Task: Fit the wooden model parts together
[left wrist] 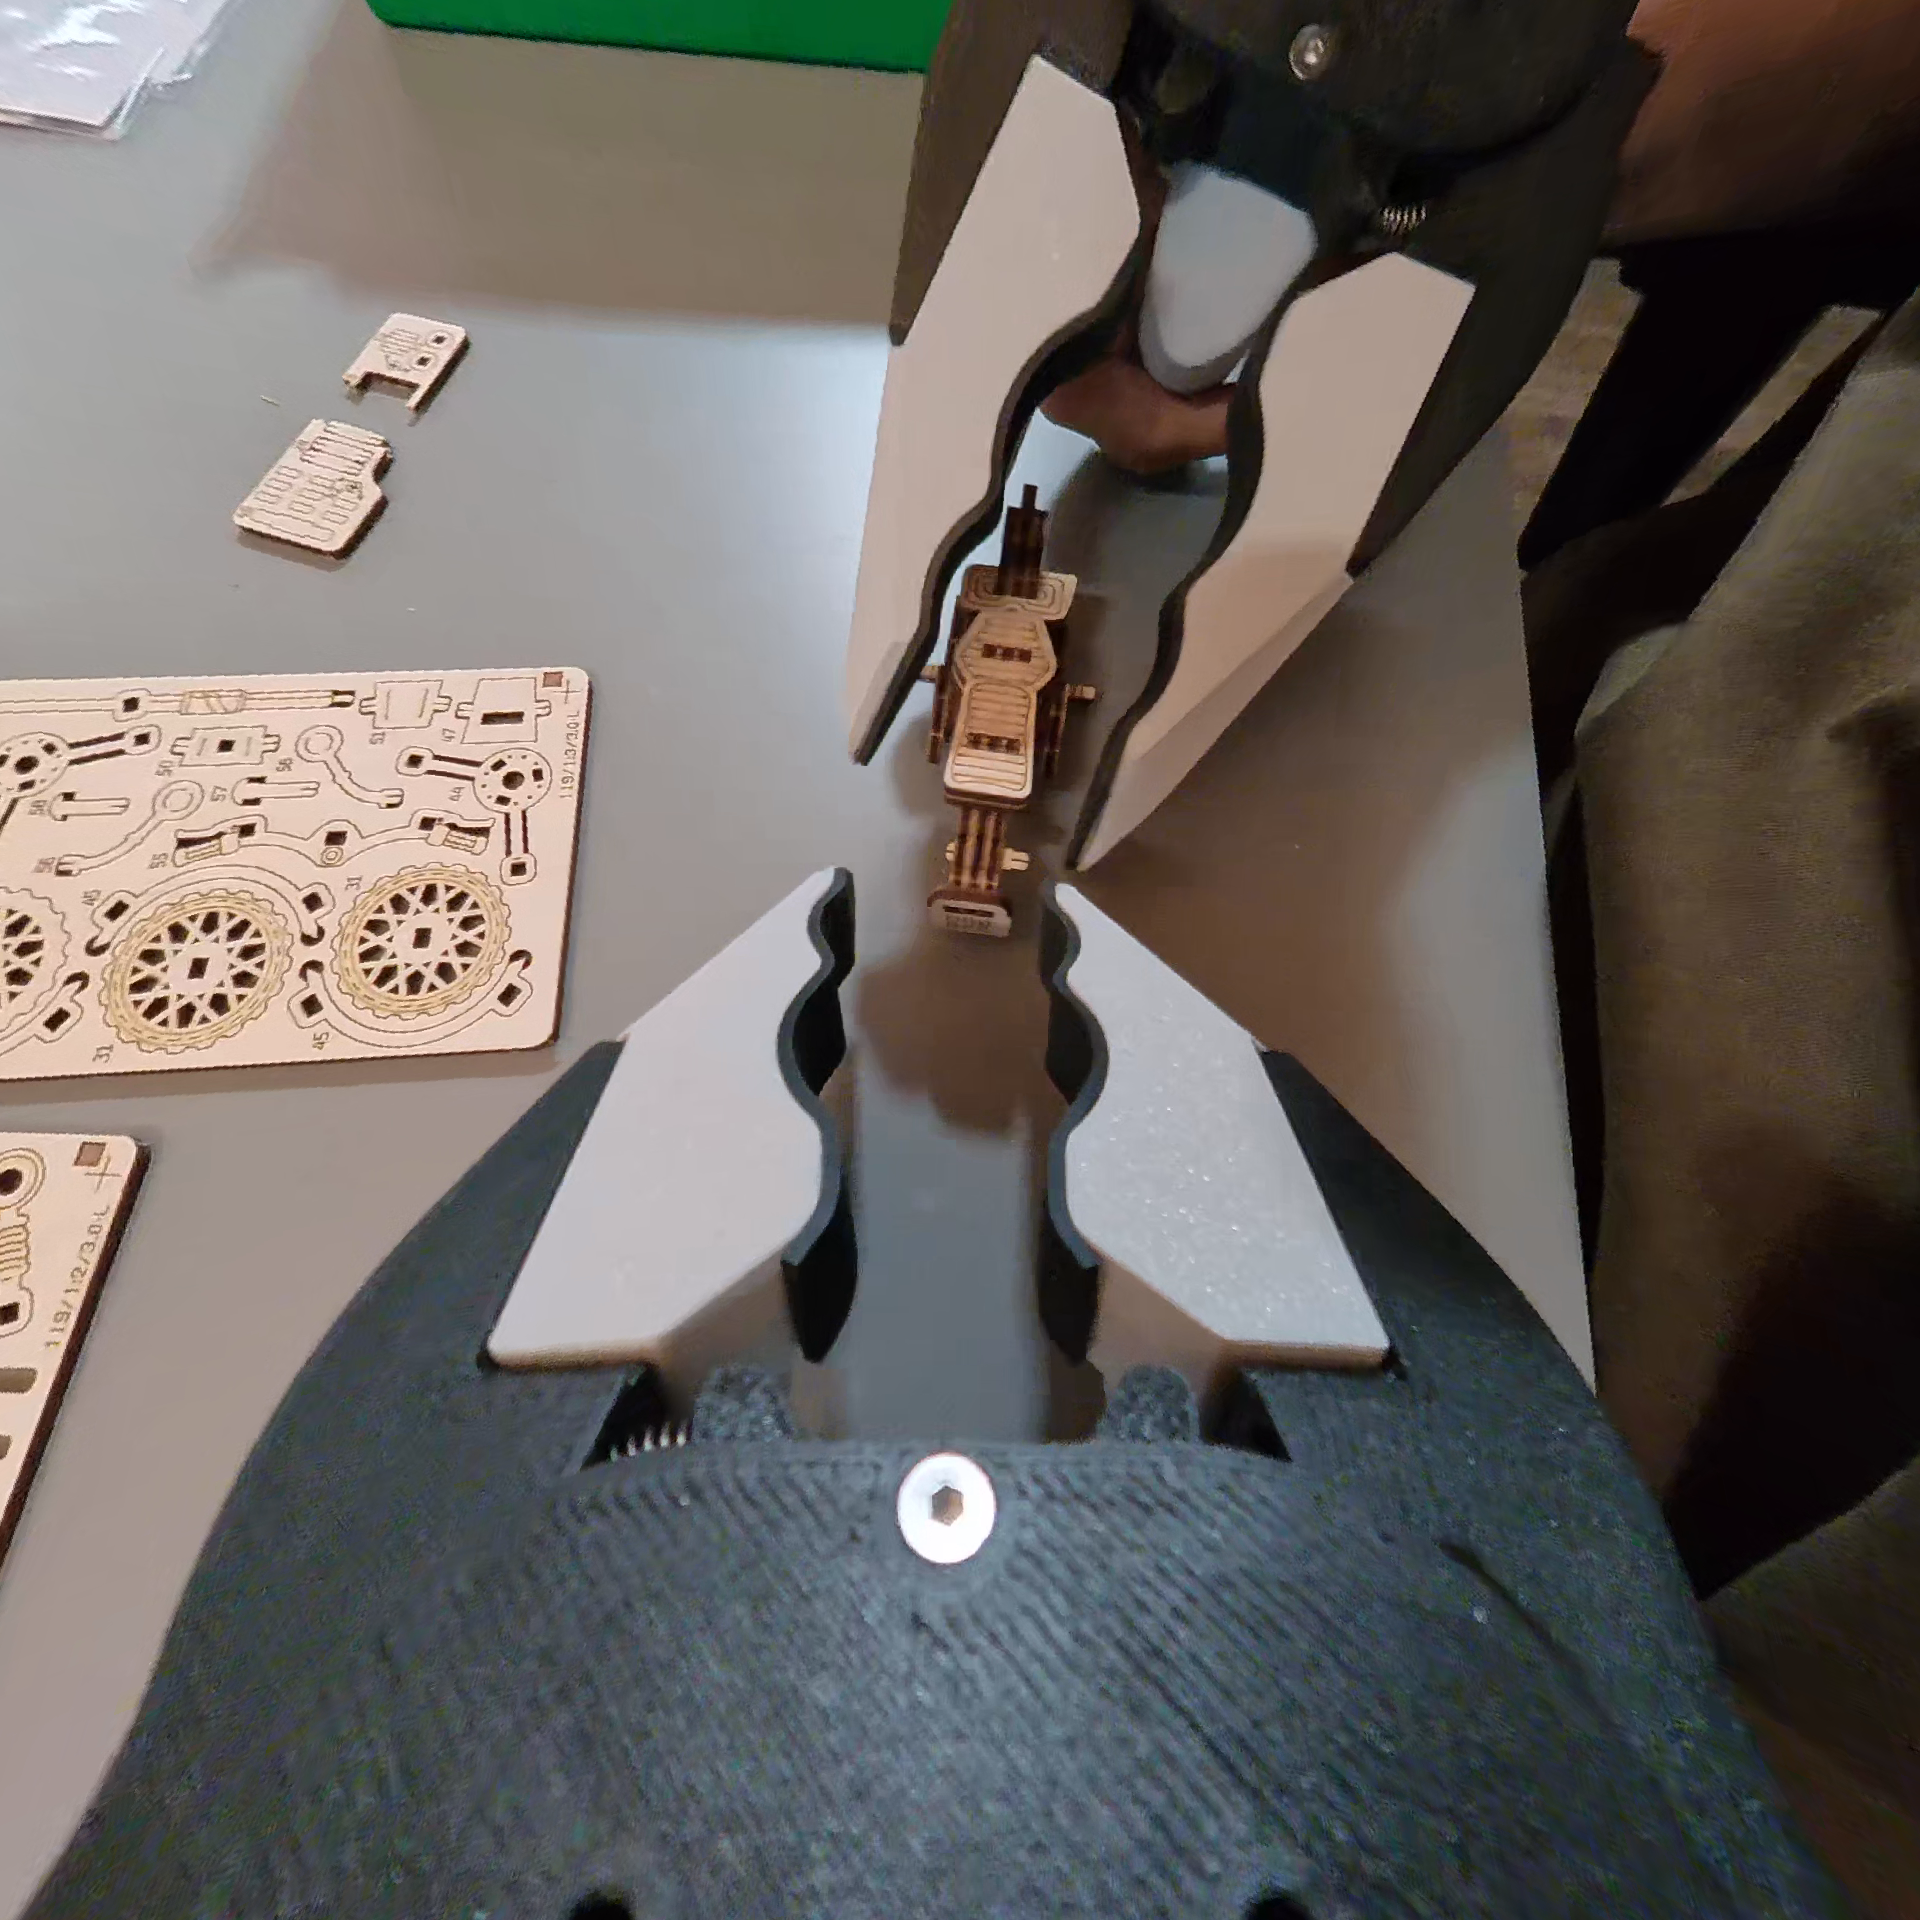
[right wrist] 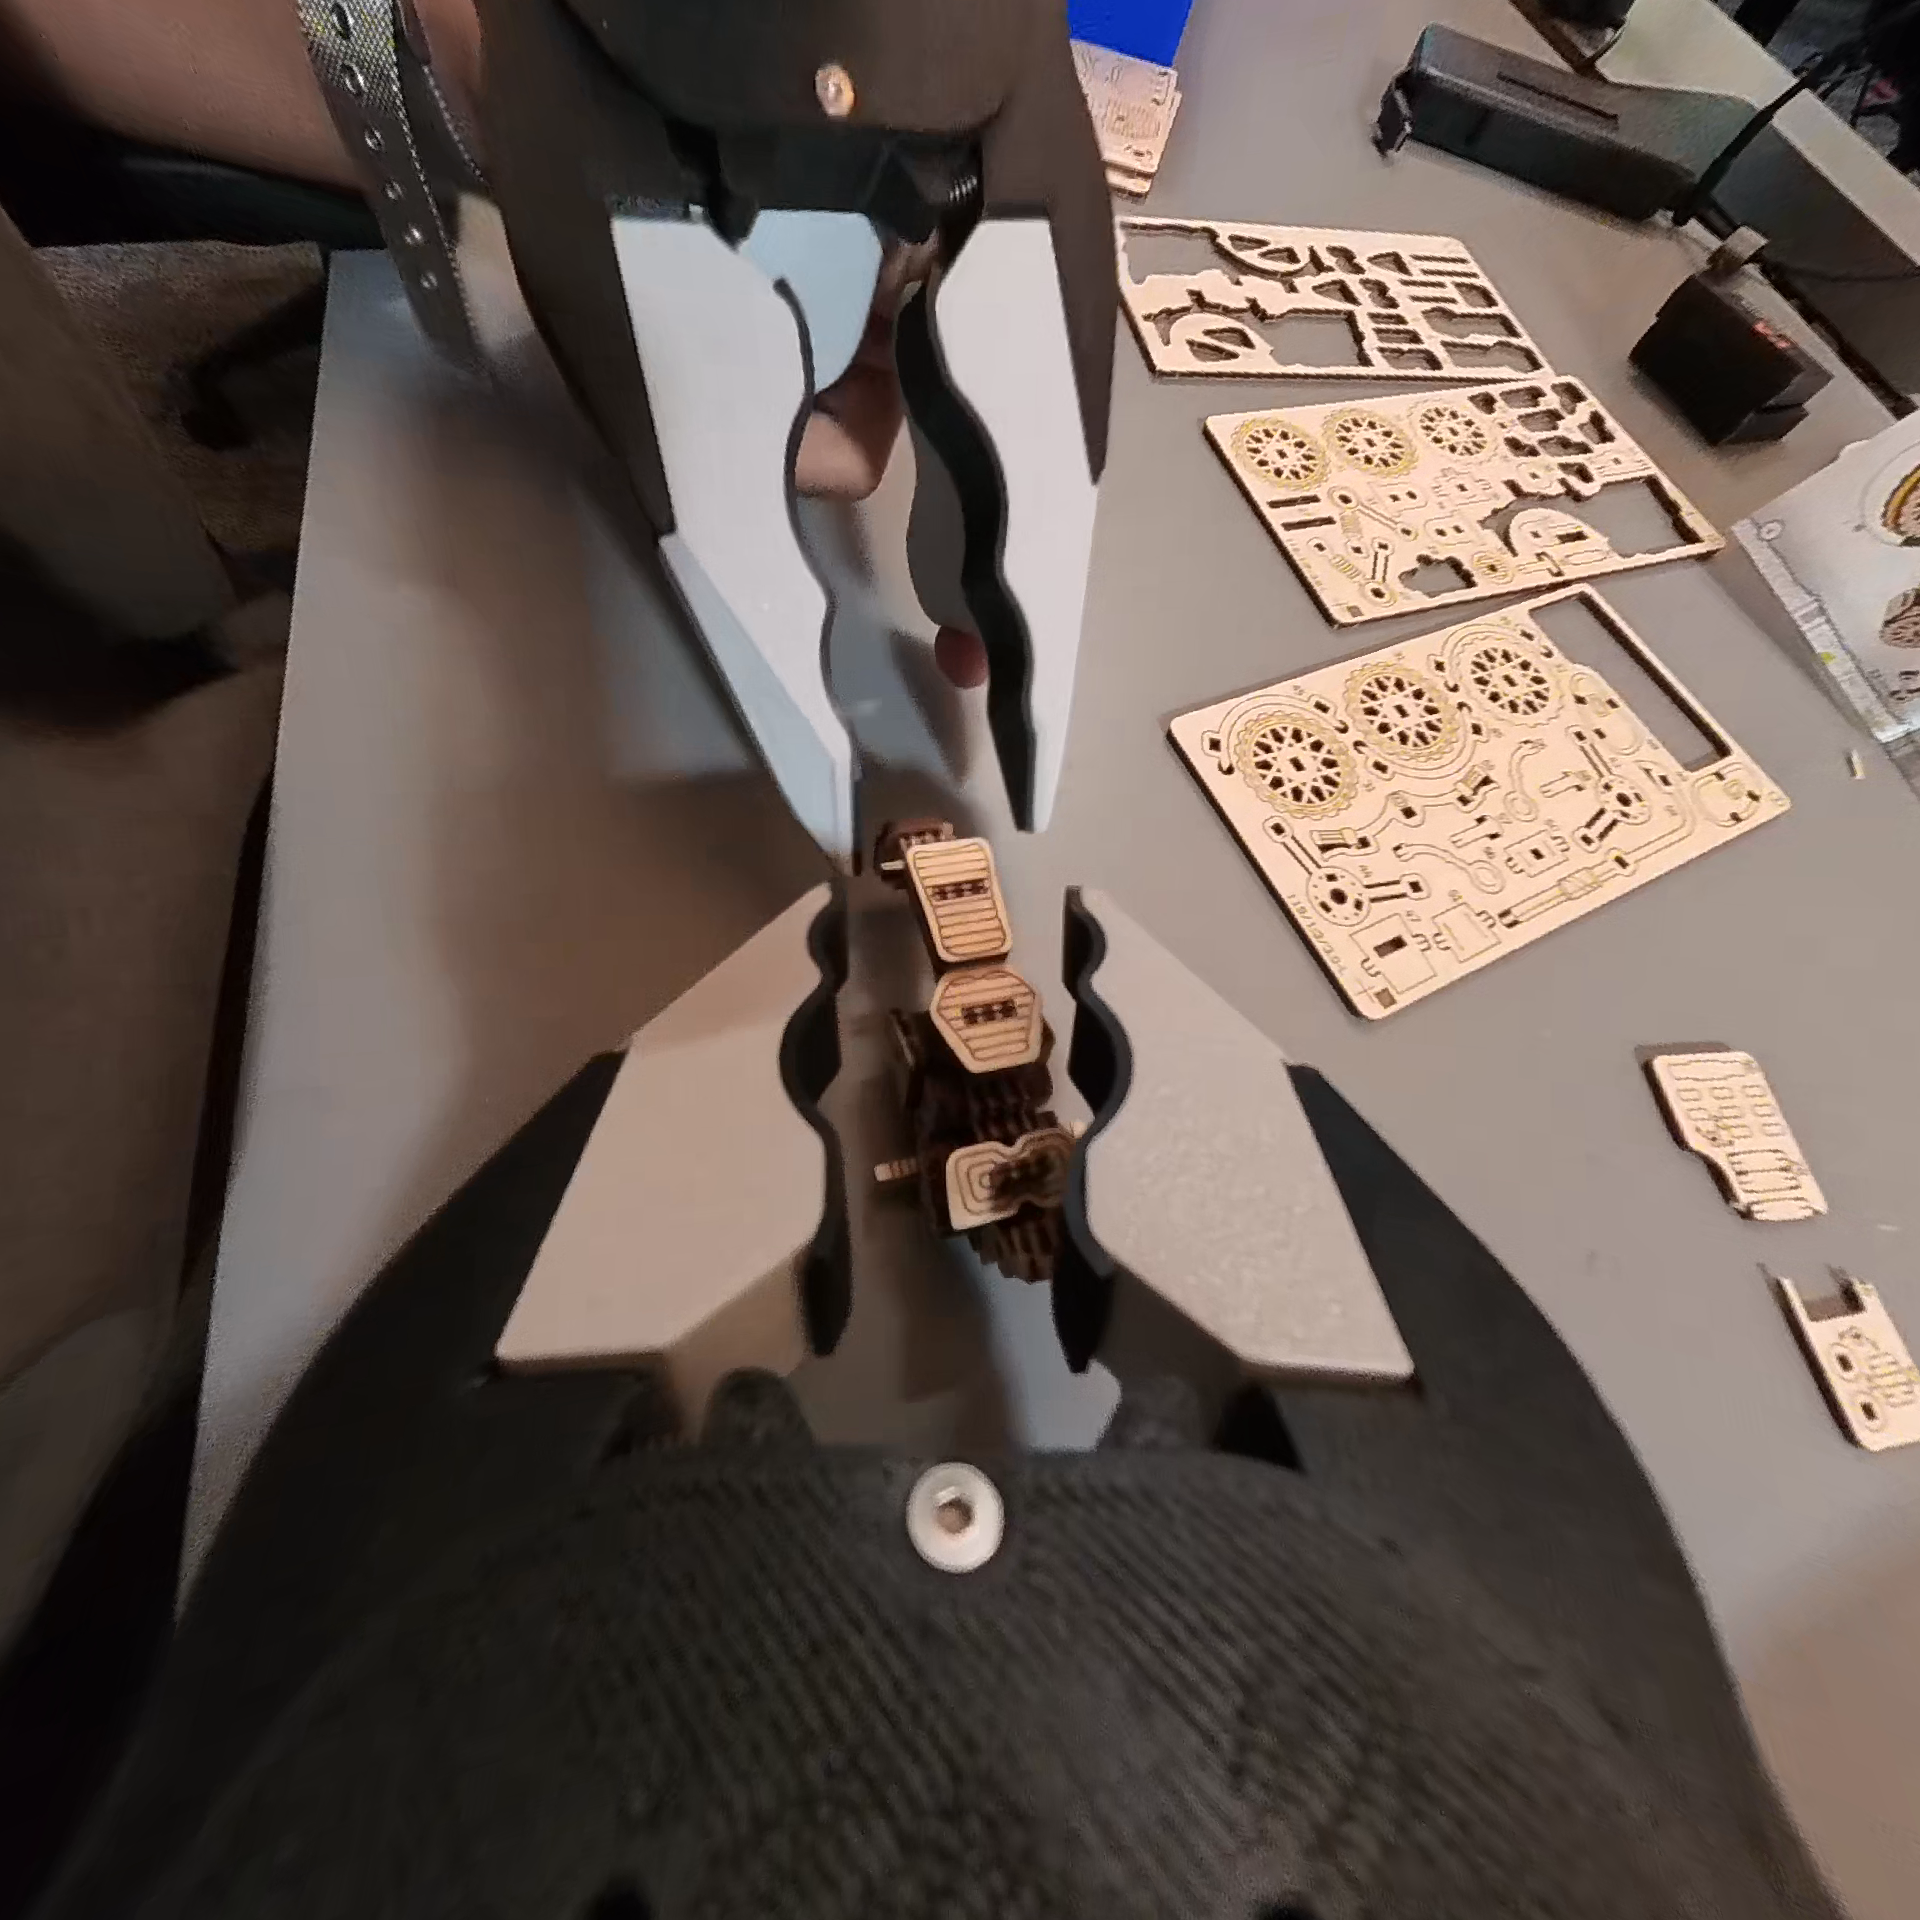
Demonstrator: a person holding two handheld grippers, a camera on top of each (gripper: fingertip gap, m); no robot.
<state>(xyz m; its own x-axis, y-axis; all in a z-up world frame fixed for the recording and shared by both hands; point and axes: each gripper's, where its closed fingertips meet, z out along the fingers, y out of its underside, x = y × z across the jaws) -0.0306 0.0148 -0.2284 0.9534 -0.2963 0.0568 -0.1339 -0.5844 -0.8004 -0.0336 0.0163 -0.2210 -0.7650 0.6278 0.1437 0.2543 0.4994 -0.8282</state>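
A small part-built wooden model [left wrist: 997,717], long and narrow like a motorcycle frame, stands on the grey table [left wrist: 675,468]. My right gripper [left wrist: 971,800] reaches in from the far side, open, with its fingers on either side of the model. In the right wrist view the model [right wrist: 977,1039] sits between the open fingers of my right gripper [right wrist: 953,904] and touches the right finger, with a gap on the left. My left gripper [left wrist: 951,894] is open and empty, its tips just short of the model's near end; it also shows in the right wrist view [right wrist: 935,831].
Two loose wooden pieces [left wrist: 405,364] [left wrist: 317,488] lie to the left. Laser-cut part sheets [left wrist: 291,862] [right wrist: 1475,800] [right wrist: 1455,509] lie flat nearby. A green box [left wrist: 665,31], black boxes [right wrist: 1725,353] and a printed paper sheet [right wrist: 1860,582] stand farther off. The table edge [left wrist: 1548,935] is close to the model. The grippers are tip to tip, or close to it.
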